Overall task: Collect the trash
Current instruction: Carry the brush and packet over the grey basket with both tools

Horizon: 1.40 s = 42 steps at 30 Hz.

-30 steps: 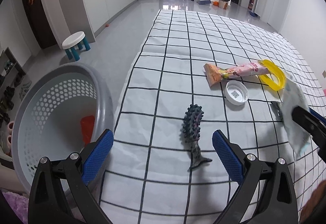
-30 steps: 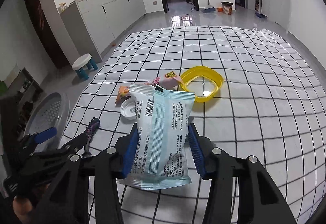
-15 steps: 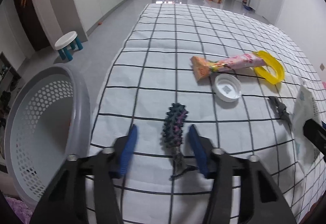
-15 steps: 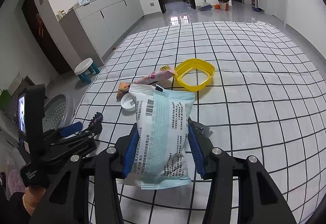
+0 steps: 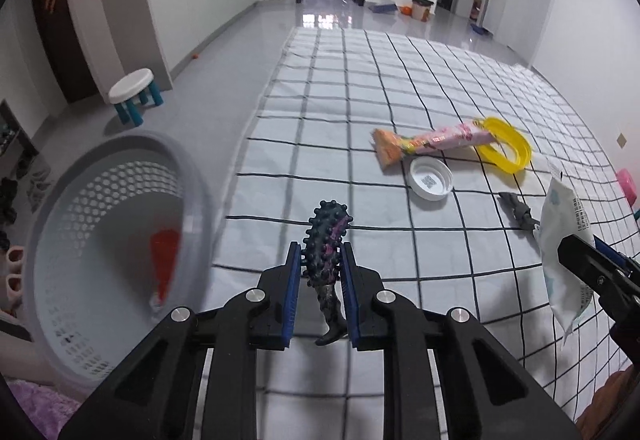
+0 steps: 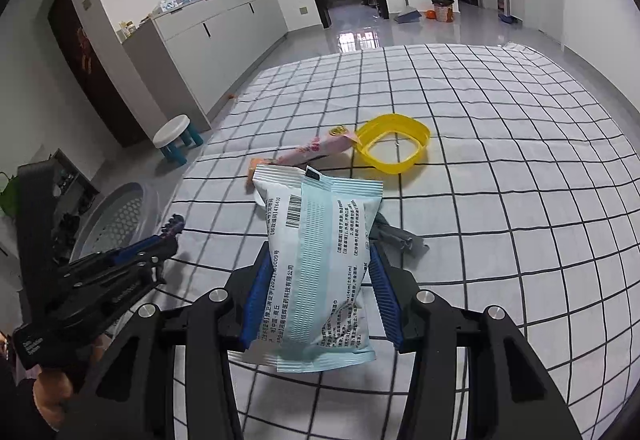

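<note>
Claw-wise, the left claw [image 5: 319, 282] is closing its blue pads on a dark spiky toy creature [image 5: 326, 240], knobbly body between the pads, tail dangling below them and the bumpy end poking up past the tips. Looks like the pads are already pressing on it, and it seems to be just off the checked sheet [image 5: 360, 88], though I can't be sure it's fully clear. The right claw [image 6: 316, 272] is pinching a pale blue sealed packet [image 6: 320, 248] across its width, so the packet stands up along the fingers with the barcode facing the camera. The bit that matters for what comes next, I reckon: the grey perforated laundry basket [image 5: 120, 144] sits just off the left edge of the sheet, right beside the left claw and well apart from the right one, so the left hand has the short trip and the right has to cross over. There's something red-orange [image 5: 164, 260] already in the bottom of it. Both claws point steeply down at the sheet, left one out ahead and to the left in the right wrist view. Further out on the sheet: a white lid [image 5: 431, 182], a pink and orange snack wrapper [image 5: 432, 142] with one end on a yellow plastic ring [image 5: 506, 150], and a small grey scrap [image 6: 396, 238] behind the packet.
</note>
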Motion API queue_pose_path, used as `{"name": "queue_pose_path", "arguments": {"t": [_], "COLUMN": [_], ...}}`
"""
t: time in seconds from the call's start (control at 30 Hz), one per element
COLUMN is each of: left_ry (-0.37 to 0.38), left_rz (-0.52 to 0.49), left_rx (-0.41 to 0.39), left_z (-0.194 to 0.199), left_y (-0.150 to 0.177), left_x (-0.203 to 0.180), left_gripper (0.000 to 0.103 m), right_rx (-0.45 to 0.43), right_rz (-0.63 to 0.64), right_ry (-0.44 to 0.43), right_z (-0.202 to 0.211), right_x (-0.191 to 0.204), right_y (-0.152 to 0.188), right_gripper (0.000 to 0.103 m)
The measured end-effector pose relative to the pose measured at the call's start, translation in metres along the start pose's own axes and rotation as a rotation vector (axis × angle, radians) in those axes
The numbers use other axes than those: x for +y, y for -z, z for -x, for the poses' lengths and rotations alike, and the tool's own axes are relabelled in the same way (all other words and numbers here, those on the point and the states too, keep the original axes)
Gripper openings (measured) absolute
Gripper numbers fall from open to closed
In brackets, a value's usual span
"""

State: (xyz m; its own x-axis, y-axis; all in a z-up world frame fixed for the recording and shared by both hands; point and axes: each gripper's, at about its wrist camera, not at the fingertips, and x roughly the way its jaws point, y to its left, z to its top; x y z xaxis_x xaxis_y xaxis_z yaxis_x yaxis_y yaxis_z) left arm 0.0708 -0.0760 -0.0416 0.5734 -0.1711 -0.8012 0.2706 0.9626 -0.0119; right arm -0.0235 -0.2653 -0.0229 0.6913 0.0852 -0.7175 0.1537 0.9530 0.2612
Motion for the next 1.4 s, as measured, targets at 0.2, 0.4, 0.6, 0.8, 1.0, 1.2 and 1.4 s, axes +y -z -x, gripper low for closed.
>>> {"name": "queue_pose_path", "arguments": {"t": [0.2, 0.4, 0.6, 0.8, 1.0, 1.2, 1.4], "left_ry": [-0.043, -0.064, -0.088, -0.096, -0.115, -0.126, -0.108], "left_rz": [0.029, 0.081, 0.121, 0.158, 0.183, 0.205, 0.221], "left_rx": [-0.047, -0.079, -0.091, -0.086, -0.092, -0.084, -0.071], "left_z": [0.034, 0.055, 0.068, 0.074, 0.078, 0.074, 0.067], "left_y": [0.005, 0.014, 0.024, 0.031, 0.034, 0.033, 0.03], "left_x": [0.027, 0.061, 0.086, 0.11, 0.129, 0.145, 0.159], "left_gripper": [0.02, 0.02, 0.02, 0.02, 0.02, 0.02, 0.02], "right_rx": [-0.009, 0.001, 0.015, 0.028, 0.036, 0.047, 0.052], "right_rz": [0.036, 0.089, 0.133, 0.167, 0.191, 0.216, 0.24], "right_ry": [-0.028, -0.056, -0.095, -0.113, -0.135, -0.168, -0.188], "right_z": [0.008, 0.008, 0.006, 0.002, -0.004, -0.016, -0.025], "right_x": [0.023, 0.058, 0.091, 0.116, 0.136, 0.155, 0.175], "right_y": [0.0, 0.001, 0.003, 0.005, 0.003, -0.002, -0.01], "right_gripper": [0.046, 0.046, 0.046, 0.046, 0.046, 0.046, 0.046]}}
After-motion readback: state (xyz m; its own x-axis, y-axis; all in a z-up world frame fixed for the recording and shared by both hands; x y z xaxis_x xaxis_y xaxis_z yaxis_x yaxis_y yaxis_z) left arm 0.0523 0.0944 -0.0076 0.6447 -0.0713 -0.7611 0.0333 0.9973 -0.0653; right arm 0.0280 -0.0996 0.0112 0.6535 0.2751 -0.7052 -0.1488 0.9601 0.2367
